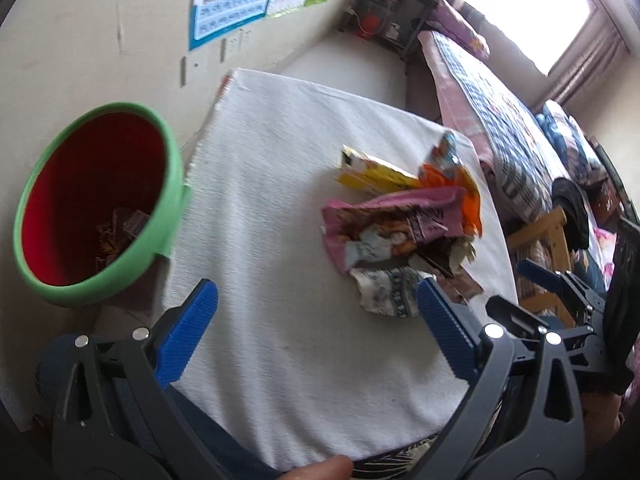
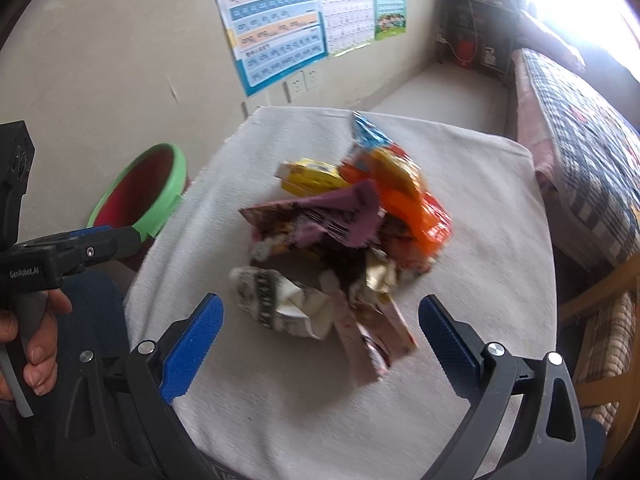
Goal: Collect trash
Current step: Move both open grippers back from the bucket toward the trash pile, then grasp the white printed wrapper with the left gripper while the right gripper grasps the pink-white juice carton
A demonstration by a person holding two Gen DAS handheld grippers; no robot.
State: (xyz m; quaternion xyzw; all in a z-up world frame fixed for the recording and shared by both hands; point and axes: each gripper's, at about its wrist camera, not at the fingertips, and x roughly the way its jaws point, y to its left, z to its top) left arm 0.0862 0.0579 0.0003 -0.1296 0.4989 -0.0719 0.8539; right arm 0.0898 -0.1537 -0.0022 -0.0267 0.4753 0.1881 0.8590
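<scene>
2 grippers (image 1: pixel 316 312) (image 2: pixel 320 324) spread wide, 1 wrapper pile (image 2: pixel 344 240), 1 bin (image 1: pixel 96 204).

1. Your left gripper (image 1: pixel 316 312), jaws spread wide, hangs over the white cloth (image 1: pixel 280 208)
2. Wrapper pile (image 1: pixel 400 220) lies ahead
3. Green bin (image 1: pixel 168 176) stands left, holding wrappers

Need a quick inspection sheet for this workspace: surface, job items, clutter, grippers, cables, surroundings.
Surface: table under a white cloth.
Job's things: wrapper pile mid-table with a yellow box and orange bag; green bin on the floor beside the table, some wrappers already inside.
Clutter: nothing seen beyond the pile.
Grippers: left gripper open, empty; right gripper open, empty, facing the pile.
Cables: nothing seen near the table.
Surroundings: wall posters, bed, shelf, bright window.
</scene>
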